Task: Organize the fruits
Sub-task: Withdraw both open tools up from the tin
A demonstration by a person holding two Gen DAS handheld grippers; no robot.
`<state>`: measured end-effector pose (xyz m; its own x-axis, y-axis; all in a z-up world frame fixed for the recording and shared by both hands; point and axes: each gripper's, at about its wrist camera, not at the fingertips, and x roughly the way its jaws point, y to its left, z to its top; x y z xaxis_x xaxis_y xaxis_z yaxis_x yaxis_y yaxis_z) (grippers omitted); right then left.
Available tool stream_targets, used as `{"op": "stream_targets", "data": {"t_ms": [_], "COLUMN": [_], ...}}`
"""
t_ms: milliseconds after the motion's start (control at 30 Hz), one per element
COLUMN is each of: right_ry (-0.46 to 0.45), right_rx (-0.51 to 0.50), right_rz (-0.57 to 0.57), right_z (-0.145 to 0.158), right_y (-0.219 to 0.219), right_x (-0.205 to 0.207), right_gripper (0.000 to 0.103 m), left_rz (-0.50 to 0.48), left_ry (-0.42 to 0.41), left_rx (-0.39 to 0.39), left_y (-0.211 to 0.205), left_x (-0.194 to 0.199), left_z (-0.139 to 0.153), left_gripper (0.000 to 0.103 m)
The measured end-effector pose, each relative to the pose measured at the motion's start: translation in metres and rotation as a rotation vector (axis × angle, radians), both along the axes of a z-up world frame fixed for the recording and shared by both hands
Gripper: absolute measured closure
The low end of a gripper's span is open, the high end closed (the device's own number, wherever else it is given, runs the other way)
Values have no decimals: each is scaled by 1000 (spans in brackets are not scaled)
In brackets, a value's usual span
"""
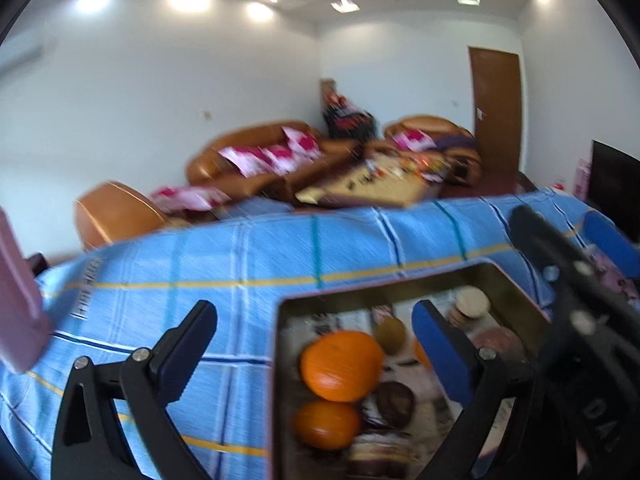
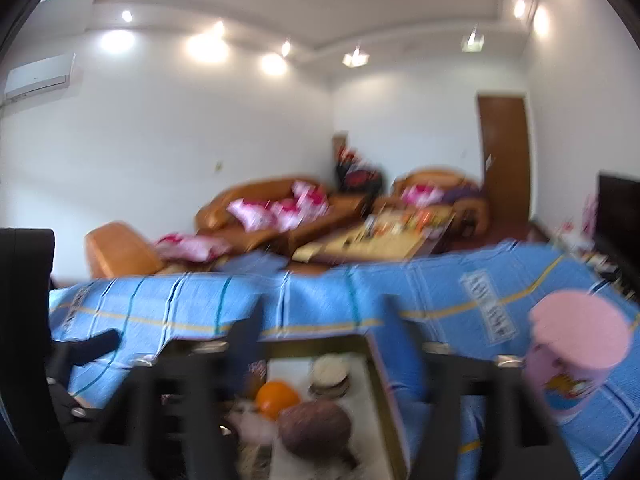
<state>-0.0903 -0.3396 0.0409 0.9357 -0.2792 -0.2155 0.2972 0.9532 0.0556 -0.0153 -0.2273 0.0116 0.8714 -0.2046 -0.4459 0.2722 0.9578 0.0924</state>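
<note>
A blue checked cloth (image 1: 240,264) covers the table, with brown sofas (image 1: 256,156) well behind it. On the cloth sits a shallow metal tray (image 1: 280,360) holding two oranges (image 1: 340,364), a brown round fruit (image 2: 314,426), dark fruits and a stack of pale round cakes (image 2: 330,372). A pink container (image 2: 576,356) stands on the cloth to the right of the tray. The left gripper (image 1: 316,328) hangs over the tray's left rim, jaws wide apart, nothing between them. The right gripper (image 2: 324,356), blurred, is spread over the tray's far end, gripping nothing
</note>
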Motion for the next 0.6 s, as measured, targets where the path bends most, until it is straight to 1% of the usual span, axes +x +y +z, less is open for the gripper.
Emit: {"op": "stream_targets", "data": {"t_ms": [33,100,233,367,433,600], "right_ry": [-33,-63,-58,-80,-94,-118], "right_rx": [-14,-30,-56,-65,-68,-63], "right_rz": [7,28,65,84,82,63], "right_z": [2,5,6,7,8,7], "right_y": [3,7,16,20,21,24], "right_x": [-5,-10,-9,-16,-20,-32], "right_gripper": [22,22,22,22,22,22], "left_rz": [12,26,28,44,44,36], "left_ry": [-17,-28,-7,-23,-28,-33], "left_rx": [-6,-20,-26,-40,-53,-57], "left_y": [3,10,18,24,28,33], "left_x": [-1,-1,-5,-13,-17,-29], "left_z": [2,4,3,3,3,2], "left_gripper": [0,0,0,0,0,0]}}
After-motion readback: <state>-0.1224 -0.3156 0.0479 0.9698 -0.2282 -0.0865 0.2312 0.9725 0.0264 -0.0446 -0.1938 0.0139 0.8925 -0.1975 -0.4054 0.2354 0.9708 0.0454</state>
